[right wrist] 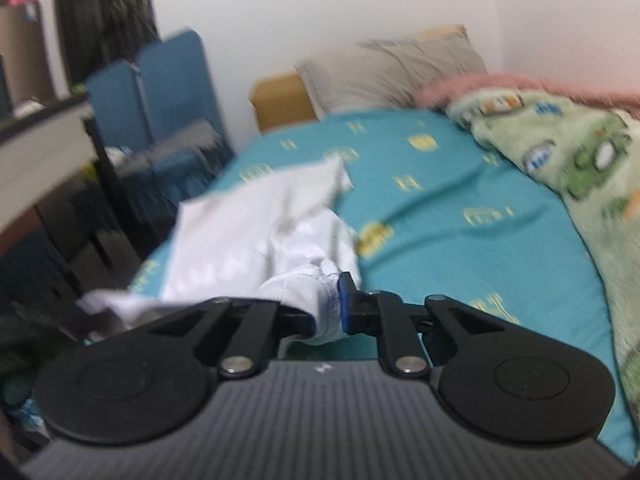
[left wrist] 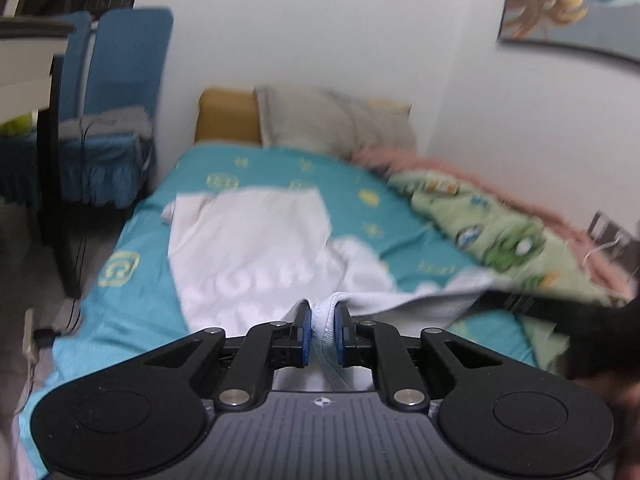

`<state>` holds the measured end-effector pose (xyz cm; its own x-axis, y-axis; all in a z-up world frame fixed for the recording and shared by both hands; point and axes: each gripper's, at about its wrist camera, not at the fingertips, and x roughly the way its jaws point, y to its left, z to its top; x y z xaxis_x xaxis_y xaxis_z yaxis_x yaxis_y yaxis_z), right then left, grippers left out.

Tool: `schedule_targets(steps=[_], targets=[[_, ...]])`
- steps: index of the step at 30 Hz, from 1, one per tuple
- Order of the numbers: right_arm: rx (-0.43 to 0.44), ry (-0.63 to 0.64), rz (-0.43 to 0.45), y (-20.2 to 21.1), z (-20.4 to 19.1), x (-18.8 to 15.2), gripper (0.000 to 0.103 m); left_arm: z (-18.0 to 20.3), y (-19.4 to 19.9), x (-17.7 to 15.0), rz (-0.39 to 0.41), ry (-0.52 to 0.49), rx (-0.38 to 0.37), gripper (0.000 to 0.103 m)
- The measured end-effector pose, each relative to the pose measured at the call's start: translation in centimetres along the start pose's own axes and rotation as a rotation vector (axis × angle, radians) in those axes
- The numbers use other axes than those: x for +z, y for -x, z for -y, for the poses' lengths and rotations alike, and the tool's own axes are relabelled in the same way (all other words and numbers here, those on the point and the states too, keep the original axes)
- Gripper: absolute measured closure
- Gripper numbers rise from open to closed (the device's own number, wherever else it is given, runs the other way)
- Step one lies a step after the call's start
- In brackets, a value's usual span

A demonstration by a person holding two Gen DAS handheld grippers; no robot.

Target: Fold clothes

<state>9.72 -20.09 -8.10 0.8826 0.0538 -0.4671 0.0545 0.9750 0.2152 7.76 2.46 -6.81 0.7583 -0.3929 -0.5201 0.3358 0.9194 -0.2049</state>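
Observation:
A white garment (left wrist: 256,248) lies spread on the teal bedsheet (left wrist: 132,248), its far part flat and its near part lifted. My left gripper (left wrist: 322,320) is shut on a ribbed edge of the white garment. In the right wrist view the same garment (right wrist: 256,236) is bunched, and my right gripper (right wrist: 326,304) is shut on another ribbed edge of it; cloth hides the left fingertip. The right gripper shows as a dark blurred shape in the left wrist view (left wrist: 592,320), with cloth stretched between the two.
A green patterned blanket (left wrist: 500,232) and a pink blanket (right wrist: 520,84) lie along the wall side. A grey pillow (left wrist: 332,120) sits at the bed's head. A blue chair (left wrist: 116,112) and a desk (right wrist: 44,148) stand left of the bed.

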Motion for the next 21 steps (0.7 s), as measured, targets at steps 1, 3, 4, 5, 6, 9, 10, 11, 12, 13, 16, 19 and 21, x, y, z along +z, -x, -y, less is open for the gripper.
schedule_targets(steps=[1,3,4,5,6,9,10,11,12,13,16,19,21], targets=[[0.016,0.002,0.013,0.3,-0.2,0.2,0.089,0.0,-0.3,-0.2,-0.012,-0.006,0.014,0.083],[0.039,0.001,0.031,0.9,-0.5,0.5,0.089,0.4,-0.4,-0.5,-0.016,-0.037,0.04,0.077],[0.048,-0.002,0.037,1.1,-0.6,0.7,0.089,0.7,-0.3,-0.6,-0.012,-0.058,0.046,0.071],[0.052,-0.008,0.041,1.2,-0.6,0.8,0.089,1.1,-0.2,-0.8,-0.01,-0.078,0.049,0.068],[0.055,-0.016,0.043,1.3,-0.5,0.9,0.089,1.5,-0.3,-0.9,-0.013,-0.099,0.049,0.06],[0.064,-0.055,0.038,1.4,0.1,1.2,0.089,3.0,-1.1,-1.6,-0.036,-0.187,0.062,0.051],[0.069,-0.07,0.037,1.4,0.2,1.2,0.089,3.6,-1.4,-1.9,-0.042,-0.221,0.072,0.048],[0.073,-0.084,0.037,1.4,0.4,1.3,0.089,4.2,-1.6,-2.2,-0.043,-0.252,0.087,0.046],[0.075,-0.089,0.038,1.5,0.4,1.3,0.089,4.8,-1.9,-2.5,-0.041,-0.281,0.101,0.042],[0.076,-0.094,0.04,1.5,0.5,1.4,0.089,5.3,-2.2,-2.8,-0.039,-0.31,0.113,0.042],[0.079,-0.108,0.056,1.8,0.5,1.4,0.089,6.5,-3.2,-3.7,-0.054,-0.377,0.179,0.042],[0.072,-0.142,0.096,2.3,1.1,1.5,0.089,6.9,-4.6,-4.5,-0.117,-0.427,0.248,0.04],[0.037,-0.16,0.142,2.8,1.5,1.7,0.089,6.7,-5.3,-5.0,-0.16,-0.436,0.296,0.04]])
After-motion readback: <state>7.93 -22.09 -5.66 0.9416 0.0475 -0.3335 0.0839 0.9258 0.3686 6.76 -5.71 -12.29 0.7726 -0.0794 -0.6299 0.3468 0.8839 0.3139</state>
